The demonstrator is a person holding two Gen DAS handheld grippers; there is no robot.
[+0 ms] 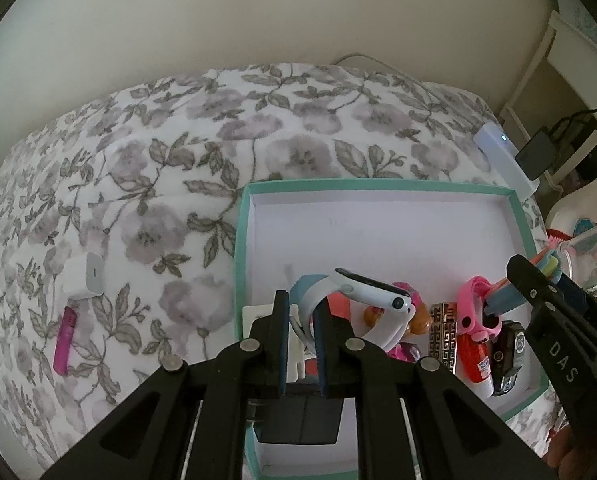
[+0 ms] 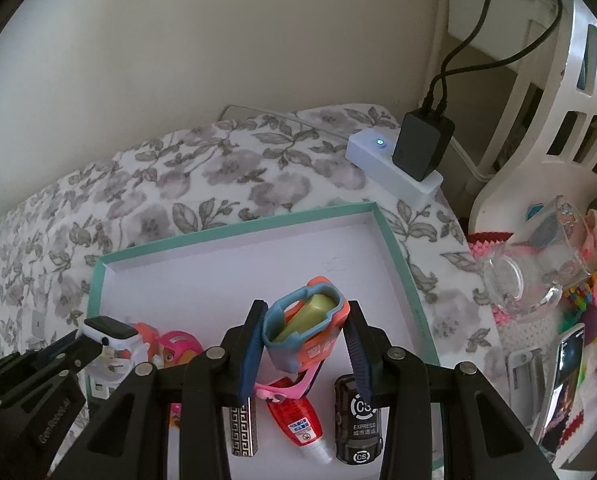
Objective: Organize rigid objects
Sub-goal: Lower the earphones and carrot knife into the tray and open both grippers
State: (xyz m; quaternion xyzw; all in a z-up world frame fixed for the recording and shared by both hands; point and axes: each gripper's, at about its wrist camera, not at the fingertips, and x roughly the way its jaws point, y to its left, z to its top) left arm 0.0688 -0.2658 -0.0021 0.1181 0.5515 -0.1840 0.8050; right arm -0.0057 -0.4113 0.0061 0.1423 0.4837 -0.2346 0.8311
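A shallow teal-rimmed box (image 1: 240,240) (image 2: 394,240) lies on the flowered bedspread. My left gripper (image 1: 302,312) is shut on the band of a white smartwatch (image 1: 374,292), held above the box's near left part; the watch also shows in the right wrist view (image 2: 108,332). My right gripper (image 2: 304,332) is shut on a blue, orange and yellow toy piece (image 2: 304,320) above the box's near right part. In the box lie a patterned lighter (image 2: 242,428), a red tube (image 2: 300,426), a black toy car (image 2: 358,420), pink glasses (image 1: 476,312) and a pink pup figure (image 2: 178,344).
A white charger (image 1: 84,276) and a pink stick (image 1: 64,340) lie on the bedspread left of the box. A white power strip (image 2: 390,160) with a black adapter (image 2: 422,144) sits behind it. A glass cup (image 2: 538,264), a phone (image 2: 562,384) and toys crowd the right side.
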